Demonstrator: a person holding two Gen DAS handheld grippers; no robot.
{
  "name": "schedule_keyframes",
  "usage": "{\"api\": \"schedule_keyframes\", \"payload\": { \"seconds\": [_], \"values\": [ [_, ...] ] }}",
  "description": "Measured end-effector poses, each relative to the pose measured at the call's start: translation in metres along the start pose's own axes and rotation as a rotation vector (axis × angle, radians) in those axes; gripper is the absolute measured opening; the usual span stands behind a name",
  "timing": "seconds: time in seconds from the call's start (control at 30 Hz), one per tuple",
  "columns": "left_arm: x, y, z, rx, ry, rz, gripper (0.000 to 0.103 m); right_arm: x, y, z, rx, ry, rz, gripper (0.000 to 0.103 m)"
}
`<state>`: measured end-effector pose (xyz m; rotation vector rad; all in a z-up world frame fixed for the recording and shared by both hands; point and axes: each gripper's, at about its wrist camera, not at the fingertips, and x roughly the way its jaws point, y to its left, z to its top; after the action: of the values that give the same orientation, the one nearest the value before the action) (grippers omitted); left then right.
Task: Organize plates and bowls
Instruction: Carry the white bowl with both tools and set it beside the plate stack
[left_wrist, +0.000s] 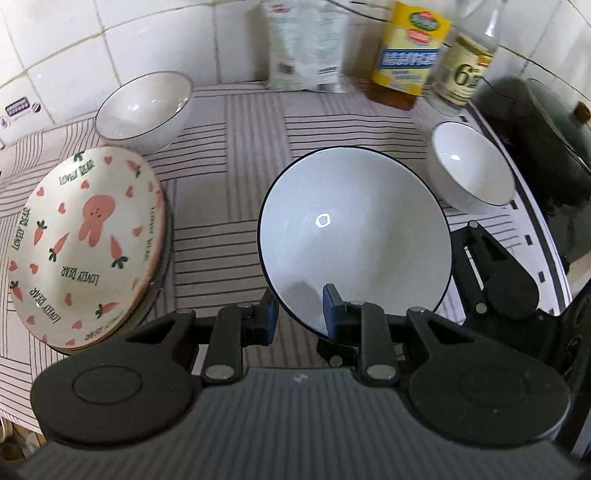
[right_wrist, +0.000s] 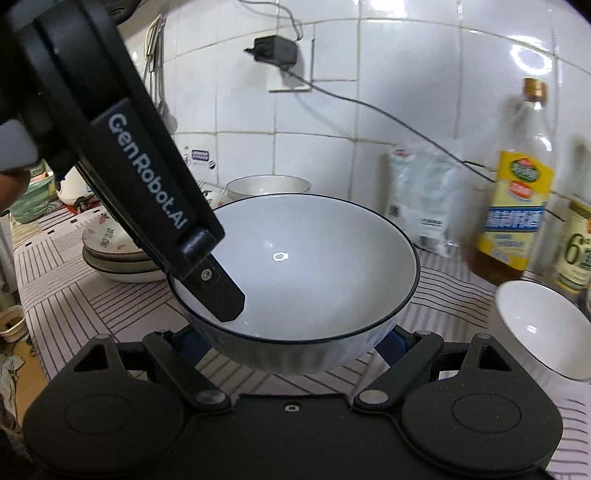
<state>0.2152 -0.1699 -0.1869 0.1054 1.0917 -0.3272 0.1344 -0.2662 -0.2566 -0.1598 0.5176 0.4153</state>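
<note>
— Nearest the left camera, what sits at the jaws?

— Left gripper (left_wrist: 300, 314) pinches the near rim of the big bowl (left_wrist: 354, 236), one blue pad inside the wall, the other outside. Jaws are nearly closed on that rim.

— And the right gripper (right_wrist: 291, 341)?

— Its jaws stand wide, one on each side of the same bowl's base, low down. Whether the pads press the wall, I cannot tell. In the right view the left gripper comes down from the upper left, with one finger (right_wrist: 221, 291) dipping inside the bowl.

— Where is the bowl otherwise?

— Over the striped cloth (left_wrist: 229, 155), tilted in the left view. To its left is a stack of plates (left_wrist: 88, 243), the top one printed with a rabbit and carrots. A white bowl (left_wrist: 144, 110) sits behind the stack, and a small bowl (left_wrist: 469, 166) on the right.

— The room?

— White tiled wall (right_wrist: 332, 110), a plug and cable on it, a bag (left_wrist: 306, 44) and two bottles (left_wrist: 410, 51) at its foot, and a dark pot (left_wrist: 546, 147) far right.
</note>
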Motion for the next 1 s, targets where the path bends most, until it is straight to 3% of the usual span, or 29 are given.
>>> {"api": "schedule_keyframes", "payload": {
  "seconds": [0.2, 0.57, 0.8, 1.0],
  "values": [
    [0.017, 0.016, 0.006, -0.032, 0.037, 0.033, 0.024, 0.029, 0.004, 0.006, -0.025, 0.060, 0.040, 0.092],
    [0.037, 0.030, 0.013, -0.108, 0.114, 0.019, 0.023, 0.053, 0.000, 0.009, 0.004, 0.196, 0.076, 0.092],
    [0.032, 0.023, 0.013, -0.094, 0.129, 0.038, 0.021, 0.022, -0.006, 0.005, 0.040, 0.251, 0.061, 0.092],
    [0.007, 0.015, 0.018, -0.055, 0.144, 0.069, 0.022, -0.031, -0.037, 0.009, 0.243, 0.243, -0.006, 0.092]
  ]
}}
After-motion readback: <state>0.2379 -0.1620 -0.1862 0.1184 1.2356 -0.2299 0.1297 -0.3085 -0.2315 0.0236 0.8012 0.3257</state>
